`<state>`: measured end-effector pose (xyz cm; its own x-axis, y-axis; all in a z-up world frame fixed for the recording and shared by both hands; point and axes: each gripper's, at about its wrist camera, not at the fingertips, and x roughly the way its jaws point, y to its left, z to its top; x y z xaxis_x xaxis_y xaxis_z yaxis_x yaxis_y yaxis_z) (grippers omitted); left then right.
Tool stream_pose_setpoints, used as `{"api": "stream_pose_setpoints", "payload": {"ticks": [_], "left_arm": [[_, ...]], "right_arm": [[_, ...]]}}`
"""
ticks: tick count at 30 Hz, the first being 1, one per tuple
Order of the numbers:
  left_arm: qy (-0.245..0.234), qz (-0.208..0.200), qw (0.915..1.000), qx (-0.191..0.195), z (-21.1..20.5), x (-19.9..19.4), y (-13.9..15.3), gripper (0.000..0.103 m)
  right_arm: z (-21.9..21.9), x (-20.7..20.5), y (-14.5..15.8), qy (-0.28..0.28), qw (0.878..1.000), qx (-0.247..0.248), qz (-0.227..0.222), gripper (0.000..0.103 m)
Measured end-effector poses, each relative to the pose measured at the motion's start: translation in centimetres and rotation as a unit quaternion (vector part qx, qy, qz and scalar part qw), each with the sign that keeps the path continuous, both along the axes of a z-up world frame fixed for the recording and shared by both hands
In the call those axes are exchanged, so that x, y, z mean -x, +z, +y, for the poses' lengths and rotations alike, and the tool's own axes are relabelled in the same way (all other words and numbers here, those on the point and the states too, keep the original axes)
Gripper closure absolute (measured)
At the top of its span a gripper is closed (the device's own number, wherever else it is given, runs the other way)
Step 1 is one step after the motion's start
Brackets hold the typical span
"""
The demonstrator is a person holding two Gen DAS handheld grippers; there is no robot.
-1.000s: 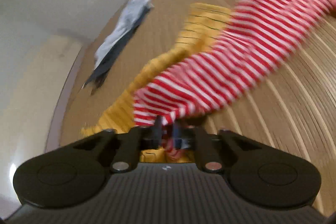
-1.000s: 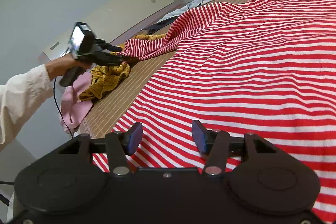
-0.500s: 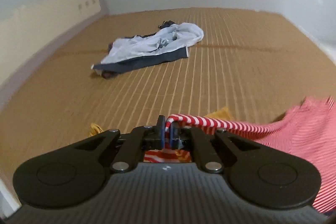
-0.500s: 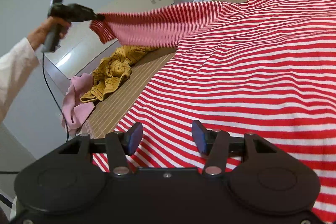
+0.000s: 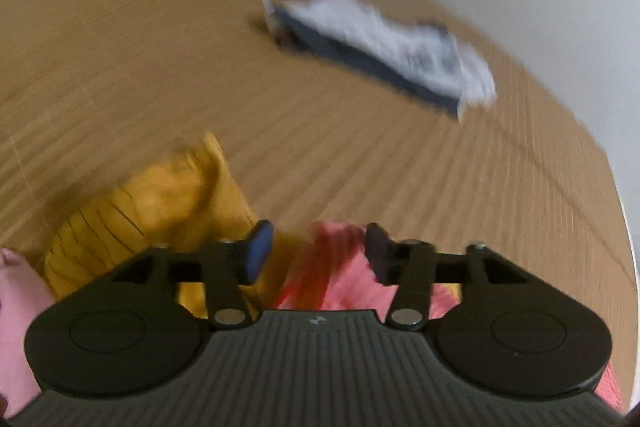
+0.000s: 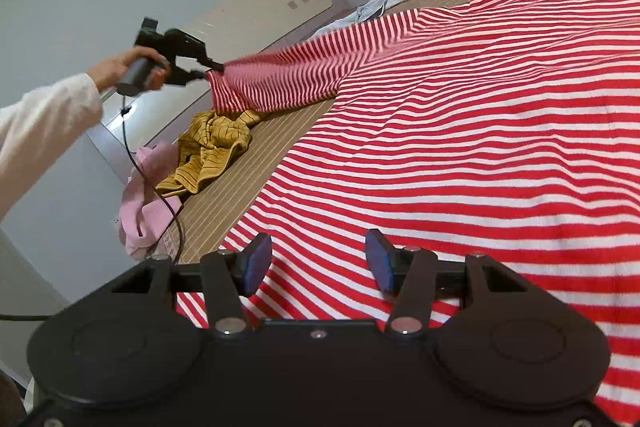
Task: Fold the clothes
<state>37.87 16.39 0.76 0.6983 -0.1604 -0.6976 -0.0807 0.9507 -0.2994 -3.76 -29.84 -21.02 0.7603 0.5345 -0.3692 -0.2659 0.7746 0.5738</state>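
Note:
A red-and-white striped shirt [image 6: 480,147] lies spread over the woven mat. Its sleeve [image 6: 296,79] stretches out to the left, off the mat, with its cuff at the tips of my left gripper [image 6: 210,71], which a hand [image 6: 116,67] holds up. In the left wrist view the left gripper [image 5: 316,247] has its jaws opening. The blurred red sleeve [image 5: 336,267] sits between and below the pads, which do not press on it. My right gripper [image 6: 318,259] hovers open low over the shirt's near hem, holding nothing.
A crumpled yellow garment [image 6: 212,151] and a pink one [image 6: 148,211] lie at the mat's left edge under the sleeve. A white and dark-blue garment [image 5: 384,47] lies further off near the wall. A black cable [image 6: 160,195] hangs from the left gripper. A headboard panel [image 6: 248,11] stands behind.
The left gripper lifted the sleeve off the yellow garment, swung it out to the left and rolled. Its jaws, shut on the cuff before, now stand apart. The right gripper stayed put.

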Motion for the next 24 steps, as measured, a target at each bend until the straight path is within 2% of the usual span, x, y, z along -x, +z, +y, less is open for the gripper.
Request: {"api": "stream_pose_setpoints", "payload": {"ticks": [3, 6, 10, 13, 16, 17, 18, 19, 20, 22, 24], "left_arm": [[-0.010, -0.014, 0.9996, -0.021, 1.6, 1.0, -0.3, 0.042], [-0.057, -0.037, 0.9973, -0.029, 2.5, 3.4, 0.2, 0.040], [-0.138, -0.038, 0.9888, -0.044, 0.6, 5.9, -0.5, 0.039], [-0.179, -0.038, 0.9785, -0.096, -2.1, 6.3, -2.6, 0.039], [-0.188, -0.037, 0.9687, -0.157, -4.2, 5.7, -4.8, 0.040], [-0.187, -0.038, 0.9658, -0.175, -4.8, 5.5, -5.5, 0.045], [-0.184, -0.039, 0.9642, -0.186, -5.1, 5.3, -6.0, 0.060], [-0.181, -0.038, 0.9628, -0.198, -5.3, 5.0, -6.6, 0.070], [-0.173, -0.026, 0.9625, -0.207, -5.5, 4.5, -7.1, 0.090], [-0.156, -0.022, 0.9687, -0.192, -5.1, 4.2, -7.1, 0.096], [-0.144, -0.045, 0.9754, -0.160, -4.0, 4.8, -5.5, 0.098]], "right_arm": [[0.1, 0.0, 0.0, 0.000, 1.000, 0.000, 0.000, 0.049], [0.2, 0.0, 0.0, -0.001, 1.000, 0.000, 0.000, 0.049], [0.4, -0.1, 0.1, -0.001, 1.000, 0.002, -0.001, 0.049], [0.5, -0.2, 0.1, -0.002, 1.000, 0.004, -0.001, 0.049], [0.6, -0.2, 0.1, -0.002, 1.000, 0.005, -0.001, 0.049], [0.6, -0.2, 0.1, -0.002, 1.000, 0.003, -0.001, 0.049], [0.5, -0.2, 0.1, -0.002, 1.000, 0.002, -0.001, 0.049], [0.5, -0.2, 0.1, -0.002, 1.000, 0.002, -0.001, 0.049], [0.4, -0.2, 0.2, -0.002, 1.000, 0.001, 0.000, 0.049], [0.3, -0.1, 0.2, -0.001, 1.000, 0.000, 0.000, 0.049], [0.3, -0.1, 0.2, -0.001, 1.000, 0.000, 0.000, 0.049]]}}
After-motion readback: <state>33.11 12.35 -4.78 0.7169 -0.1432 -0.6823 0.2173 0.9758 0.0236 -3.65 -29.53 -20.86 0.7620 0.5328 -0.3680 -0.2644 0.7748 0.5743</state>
